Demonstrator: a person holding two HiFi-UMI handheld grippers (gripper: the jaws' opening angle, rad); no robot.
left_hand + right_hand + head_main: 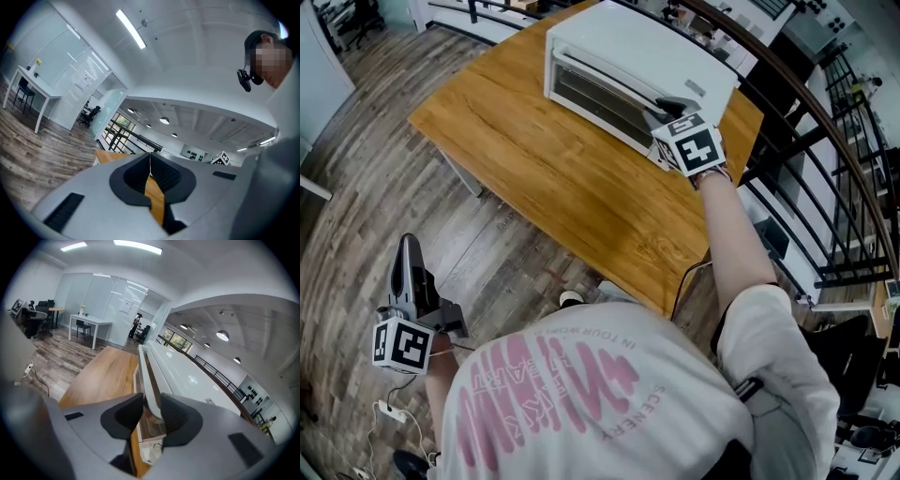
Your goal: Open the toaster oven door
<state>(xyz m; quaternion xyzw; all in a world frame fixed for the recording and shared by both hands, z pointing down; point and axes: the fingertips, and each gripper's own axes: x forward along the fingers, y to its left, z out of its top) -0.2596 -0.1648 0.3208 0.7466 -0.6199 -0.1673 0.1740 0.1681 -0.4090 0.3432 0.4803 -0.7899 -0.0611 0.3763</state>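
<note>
From above, the white toaster oven (628,52) stands at the far side of the wooden table (534,169). The right gripper (664,109) is at the right end of its front. The left gripper (408,248) hangs low over the floor (356,187), well apart from the table.

In the left gripper view its jaws are pressed together with nothing between them.

In the right gripper view the jaws stand narrowly apart. The door handle (149,373) passes between them, close to both pads.

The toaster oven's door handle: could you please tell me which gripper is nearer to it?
Right. The right gripper has the door handle between its jaws; the left gripper hangs low beside the person, well off the table.
</note>
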